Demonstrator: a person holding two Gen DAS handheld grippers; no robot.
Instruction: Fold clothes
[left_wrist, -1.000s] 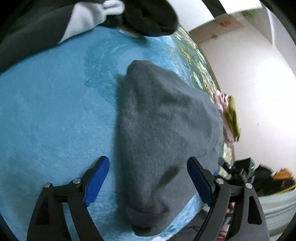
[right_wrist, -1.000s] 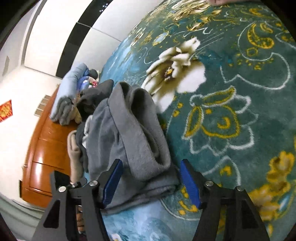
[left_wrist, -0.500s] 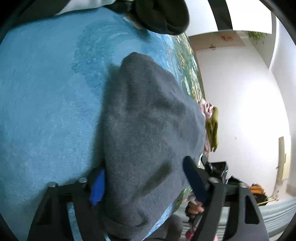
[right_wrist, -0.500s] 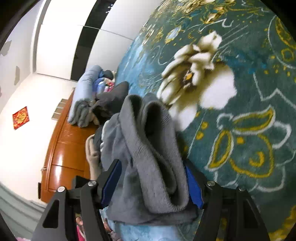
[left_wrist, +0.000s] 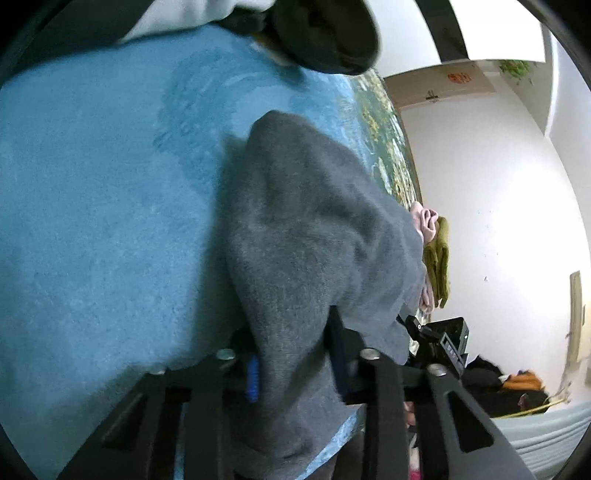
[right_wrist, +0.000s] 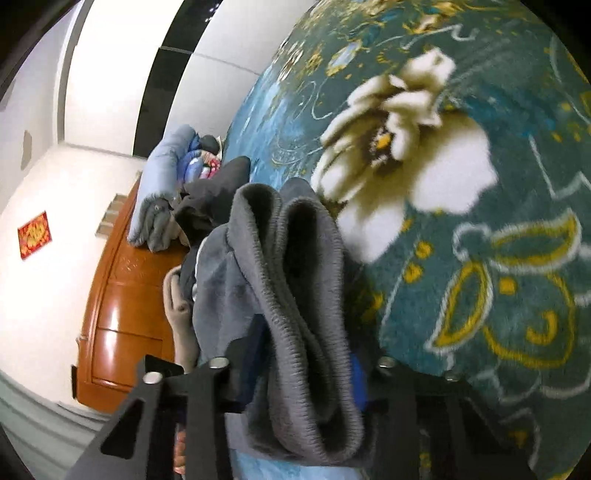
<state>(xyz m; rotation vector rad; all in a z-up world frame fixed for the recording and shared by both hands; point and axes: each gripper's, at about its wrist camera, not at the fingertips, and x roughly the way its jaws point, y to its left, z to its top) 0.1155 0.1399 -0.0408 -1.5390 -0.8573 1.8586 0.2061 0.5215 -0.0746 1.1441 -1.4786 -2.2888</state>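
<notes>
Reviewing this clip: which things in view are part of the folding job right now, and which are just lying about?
In use:
- grey garment, bunched between both grippers' fingers
- left gripper, closing on it
- right gripper, closing on its ribbed edge

Lying about:
- black clothing
- pink and olive clothes
- light blue bundle
- floral carpet
- wooden cabinet

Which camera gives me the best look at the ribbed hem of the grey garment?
The right wrist view: the ribbed hem fills the centre, doubled over and bunched between the closing jaws of the right gripper. The left wrist view shows only smooth grey fabric pinched in the closing left gripper, no ribbing.
</notes>
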